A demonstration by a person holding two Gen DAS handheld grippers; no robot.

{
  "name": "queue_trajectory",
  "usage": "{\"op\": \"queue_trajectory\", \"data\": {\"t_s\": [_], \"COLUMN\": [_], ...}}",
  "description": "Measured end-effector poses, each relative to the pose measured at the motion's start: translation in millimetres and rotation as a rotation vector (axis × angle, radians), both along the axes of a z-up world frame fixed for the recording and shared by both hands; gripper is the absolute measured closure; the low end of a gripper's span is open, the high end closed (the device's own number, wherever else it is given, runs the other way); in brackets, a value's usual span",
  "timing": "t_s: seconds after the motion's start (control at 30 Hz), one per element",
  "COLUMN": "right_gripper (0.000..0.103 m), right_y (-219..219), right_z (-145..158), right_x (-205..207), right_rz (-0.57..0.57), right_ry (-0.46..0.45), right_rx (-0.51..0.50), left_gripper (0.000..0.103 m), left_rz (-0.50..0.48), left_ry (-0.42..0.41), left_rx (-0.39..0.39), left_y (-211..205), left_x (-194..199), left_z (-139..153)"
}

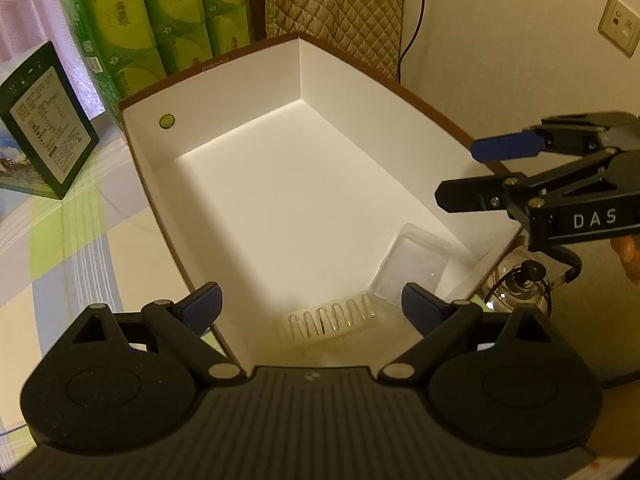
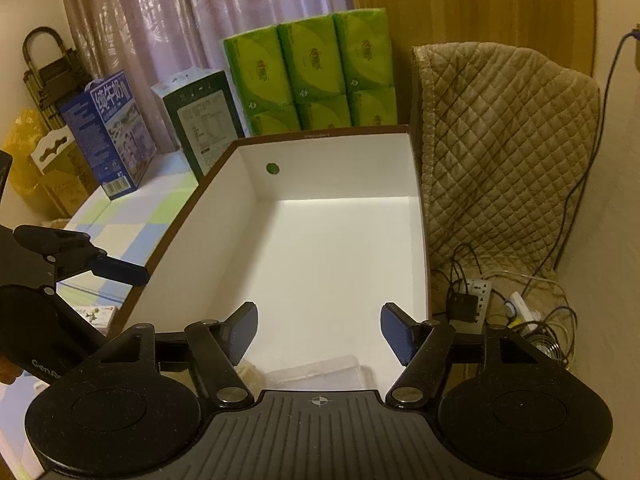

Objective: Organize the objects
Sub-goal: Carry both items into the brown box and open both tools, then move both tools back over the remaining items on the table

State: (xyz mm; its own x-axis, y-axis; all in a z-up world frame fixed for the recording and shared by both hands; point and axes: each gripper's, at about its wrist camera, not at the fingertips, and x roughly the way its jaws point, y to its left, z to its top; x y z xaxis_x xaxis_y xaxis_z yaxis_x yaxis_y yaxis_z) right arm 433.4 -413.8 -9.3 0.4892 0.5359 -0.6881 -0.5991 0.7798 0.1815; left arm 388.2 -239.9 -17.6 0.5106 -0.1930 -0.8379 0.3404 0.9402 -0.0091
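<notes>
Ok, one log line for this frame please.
left tool: open, empty | right tool: open, empty | white box: clear plastic container, ridged clear tray inside

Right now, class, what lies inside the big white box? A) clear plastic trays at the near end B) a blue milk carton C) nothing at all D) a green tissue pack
A: the white box holds clear plastic trays at its near end, while the cartons and tissue packs stand outside it.
</notes>
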Motion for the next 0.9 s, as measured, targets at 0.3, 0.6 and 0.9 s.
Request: {"op": "queue_trajectory", "data": {"t_s": [0.3, 0.6, 0.9], "right_gripper": [0.037, 0.037, 0.037], "right_y": [-4, 13, 50], "right_z": [20, 35, 27], "right_x": [-45, -104, -155], "right_rz": [-0.075, -0.132, -0.132], "right_ry": [-0.036, -0.046, 0.003], "right_rx": [0.026, 0.060, 0.092], "left_gripper": [0.008, 0.008, 0.008], "left_rz": [-0.026, 0.010, 0.161], "left_ry": [-0.049, -0.096, -0.139], "left_rx": [-0.032, -0.088, -0.072], "left_y": [14, 69, 162], "left_x": [-33, -82, -134], "left_z": [24, 52, 66]}}
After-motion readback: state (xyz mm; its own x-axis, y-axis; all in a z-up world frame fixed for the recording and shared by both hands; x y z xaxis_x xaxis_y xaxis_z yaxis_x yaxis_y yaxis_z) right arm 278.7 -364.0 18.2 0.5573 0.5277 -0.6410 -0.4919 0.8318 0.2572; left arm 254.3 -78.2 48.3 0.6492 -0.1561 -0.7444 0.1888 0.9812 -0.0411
